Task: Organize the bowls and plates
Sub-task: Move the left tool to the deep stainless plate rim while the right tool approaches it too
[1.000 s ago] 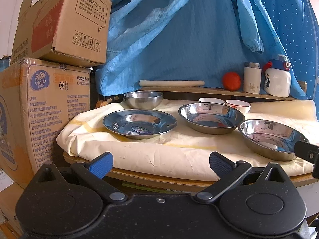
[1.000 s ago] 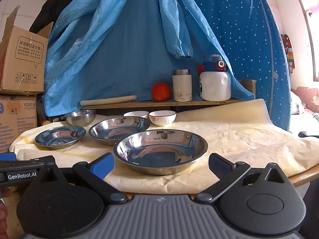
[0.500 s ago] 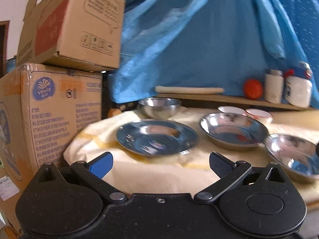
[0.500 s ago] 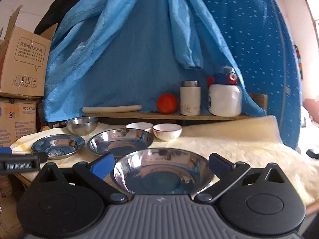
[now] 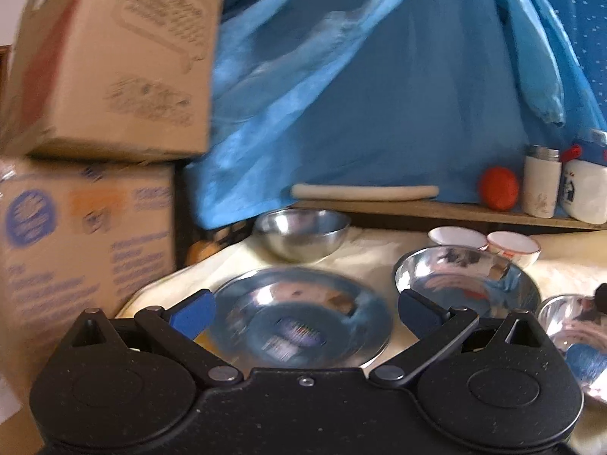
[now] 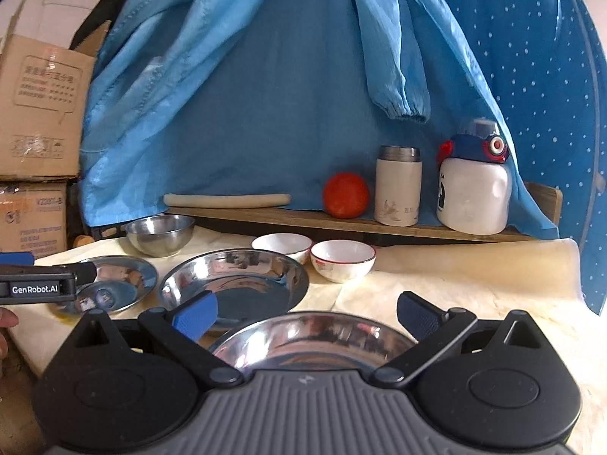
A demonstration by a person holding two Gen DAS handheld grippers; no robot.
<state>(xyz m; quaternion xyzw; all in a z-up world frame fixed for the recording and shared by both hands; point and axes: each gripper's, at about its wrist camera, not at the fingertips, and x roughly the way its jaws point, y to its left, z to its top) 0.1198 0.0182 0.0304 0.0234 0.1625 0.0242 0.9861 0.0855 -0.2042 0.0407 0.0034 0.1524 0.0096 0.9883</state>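
Three steel plates lie in a row on the cloth-covered table. My left gripper [image 5: 303,313] is open, its blue pads straddling the near rim of the left plate [image 5: 299,322] without touching it. The middle plate [image 5: 466,284] is to its right, also middle plate [image 6: 235,284]. My right gripper [image 6: 303,314] is open over the near rim of the right plate [image 6: 315,337]. A small steel bowl [image 6: 159,233] stands at the back left. Two white bowls [image 6: 343,259] sit behind the middle plate. The left gripper's body [image 6: 38,284] shows at the left edge.
Stacked cardboard boxes [image 5: 87,151] stand left of the table. A wooden shelf [image 6: 341,223] behind holds a rolling pin [image 6: 227,200], an orange ball [image 6: 345,194], a flask [image 6: 398,185] and a white bottle [image 6: 472,185]. A blue garment [image 6: 265,94] hangs behind.
Both grippers have moved forward toward the table. The left now frames the left plate and the right now frames the right plate; both stay open.
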